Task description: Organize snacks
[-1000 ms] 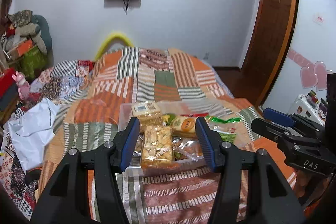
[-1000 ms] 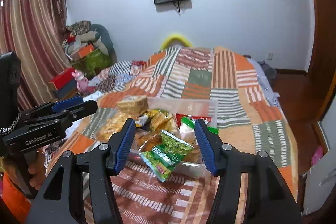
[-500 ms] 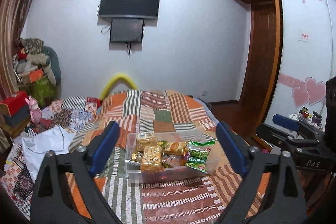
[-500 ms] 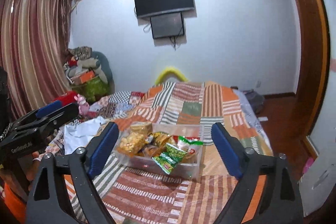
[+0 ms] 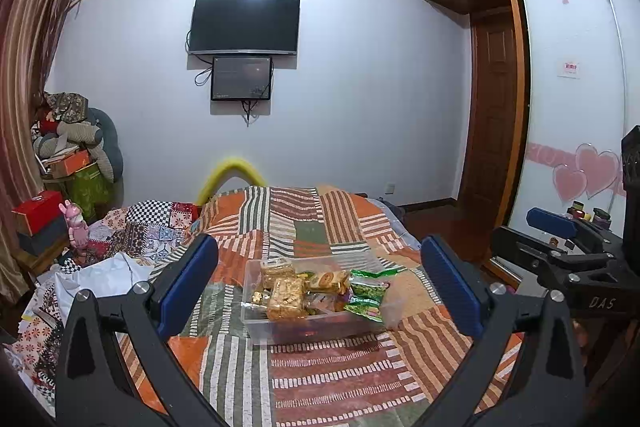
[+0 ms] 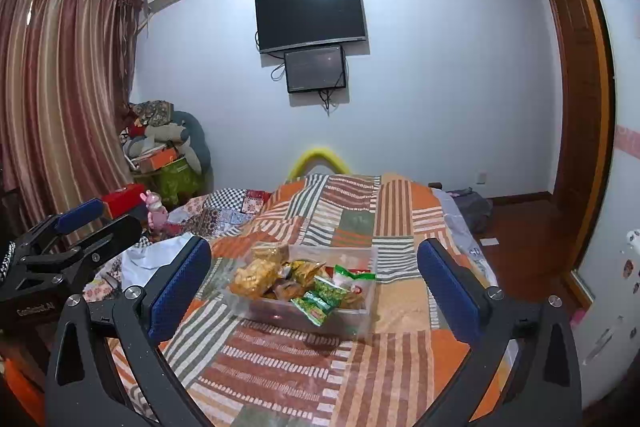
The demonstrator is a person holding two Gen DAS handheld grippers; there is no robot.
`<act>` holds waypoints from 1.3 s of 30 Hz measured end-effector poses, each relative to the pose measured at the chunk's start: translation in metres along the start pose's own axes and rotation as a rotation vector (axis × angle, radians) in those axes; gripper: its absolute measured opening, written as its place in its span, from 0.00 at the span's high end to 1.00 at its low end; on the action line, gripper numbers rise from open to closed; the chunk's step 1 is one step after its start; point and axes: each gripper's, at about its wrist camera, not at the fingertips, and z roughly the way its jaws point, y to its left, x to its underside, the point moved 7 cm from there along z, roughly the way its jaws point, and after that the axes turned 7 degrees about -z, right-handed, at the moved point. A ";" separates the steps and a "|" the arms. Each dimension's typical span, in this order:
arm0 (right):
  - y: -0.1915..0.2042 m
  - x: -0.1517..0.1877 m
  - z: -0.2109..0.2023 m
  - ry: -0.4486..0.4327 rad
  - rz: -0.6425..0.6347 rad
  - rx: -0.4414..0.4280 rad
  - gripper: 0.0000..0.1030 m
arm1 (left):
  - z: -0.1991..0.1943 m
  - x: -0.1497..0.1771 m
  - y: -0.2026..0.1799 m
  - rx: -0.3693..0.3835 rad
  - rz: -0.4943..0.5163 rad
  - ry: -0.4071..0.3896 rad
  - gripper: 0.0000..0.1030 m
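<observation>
Left wrist view: left gripper [image 5: 319,287] jaws have just been opening, now wide apart and empty. Clear bin [image 5: 312,327] of snack packets [image 5: 286,298] sits on quilt [image 5: 340,379] beyond the fingertips, between them. Right gripper [image 6: 314,285] likewise, spread wide, nothing held.

We see even, dim indoor light with a bluish cast on the wall [image 5: 360,67]. Soft shadow under the clear box [image 5: 320,327]. Both views sharp centrally; fisheye bending and black vignette from 12 through 6 o'clock edges.

Clear plastic bin [image 5: 260,323], glossy snack wrappers [image 5: 366,297], woven cloth quilt [image 5: 320,379], wooden door [image 5: 494,107].
</observation>
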 end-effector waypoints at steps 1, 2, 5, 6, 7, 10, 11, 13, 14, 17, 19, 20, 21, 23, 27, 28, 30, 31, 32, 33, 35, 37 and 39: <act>0.000 0.000 0.000 0.000 0.001 -0.001 0.00 | -0.001 0.000 0.000 0.000 -0.001 -0.001 0.00; 0.000 0.001 -0.002 0.001 0.002 -0.001 0.00 | -0.001 0.000 0.000 0.000 -0.002 -0.003 0.00; 0.000 0.002 -0.002 0.003 0.003 -0.001 0.00 | -0.003 0.000 -0.001 0.002 -0.002 -0.001 0.00; -0.001 0.003 -0.003 0.004 0.003 -0.002 0.00 | -0.003 0.001 -0.001 0.001 -0.001 -0.002 0.00; -0.001 0.004 -0.003 0.004 0.003 -0.004 0.00 | -0.003 0.001 -0.001 -0.001 0.000 -0.002 0.00; 0.000 0.005 -0.003 0.004 -0.003 -0.004 0.00 | -0.004 0.001 -0.002 -0.001 -0.003 0.001 0.00; 0.001 0.006 -0.003 0.004 -0.005 -0.005 0.00 | -0.004 0.002 -0.002 0.001 -0.005 0.004 0.00; 0.002 0.007 -0.003 0.005 -0.009 -0.005 0.00 | -0.004 0.001 -0.002 0.001 -0.008 0.006 0.00; 0.002 0.007 -0.003 0.006 -0.010 -0.005 0.00 | -0.003 0.001 -0.001 0.000 -0.010 0.007 0.00; 0.002 0.008 -0.003 0.008 -0.012 -0.004 0.00 | -0.002 0.002 -0.001 0.002 -0.017 0.010 0.00; 0.003 0.008 -0.003 0.008 -0.010 -0.007 0.00 | -0.002 0.002 0.000 0.000 -0.016 0.010 0.00; 0.003 0.008 -0.003 0.007 -0.010 -0.006 0.00 | -0.002 0.002 0.000 0.000 -0.016 0.011 0.00; 0.003 0.007 -0.003 0.006 -0.011 -0.005 0.00 | -0.002 0.002 0.000 0.001 -0.017 0.012 0.00; 0.002 0.007 -0.004 0.005 -0.011 -0.005 0.00 | -0.001 0.003 0.000 0.004 -0.021 0.015 0.00; 0.002 0.008 -0.004 0.005 -0.009 -0.005 0.00 | 0.001 0.003 -0.001 0.004 -0.016 0.016 0.00; 0.002 0.008 -0.004 0.005 -0.009 -0.003 0.00 | 0.001 0.003 0.000 0.004 -0.015 0.015 0.00; 0.001 0.008 -0.005 0.005 -0.009 -0.002 0.00 | 0.001 0.003 0.000 0.005 -0.015 0.014 0.00; 0.001 0.008 -0.006 0.005 -0.008 -0.002 0.00 | 0.001 0.004 0.000 0.007 -0.016 0.014 0.00; 0.001 0.008 -0.006 0.005 -0.009 -0.002 0.00 | 0.001 0.004 0.000 0.008 -0.017 0.015 0.00; 0.001 0.008 -0.006 0.005 -0.009 -0.002 0.00 | 0.001 0.003 0.000 0.010 -0.018 0.016 0.00; 0.001 0.008 -0.006 0.005 -0.008 -0.002 0.00 | 0.002 0.004 -0.001 0.013 -0.017 0.017 0.00; 0.001 0.008 -0.006 0.004 -0.008 -0.004 0.00 | 0.002 0.004 -0.002 0.013 -0.016 0.016 0.00; 0.000 0.008 -0.007 0.004 -0.009 -0.003 0.00 | 0.002 0.004 -0.002 0.017 -0.019 0.018 0.00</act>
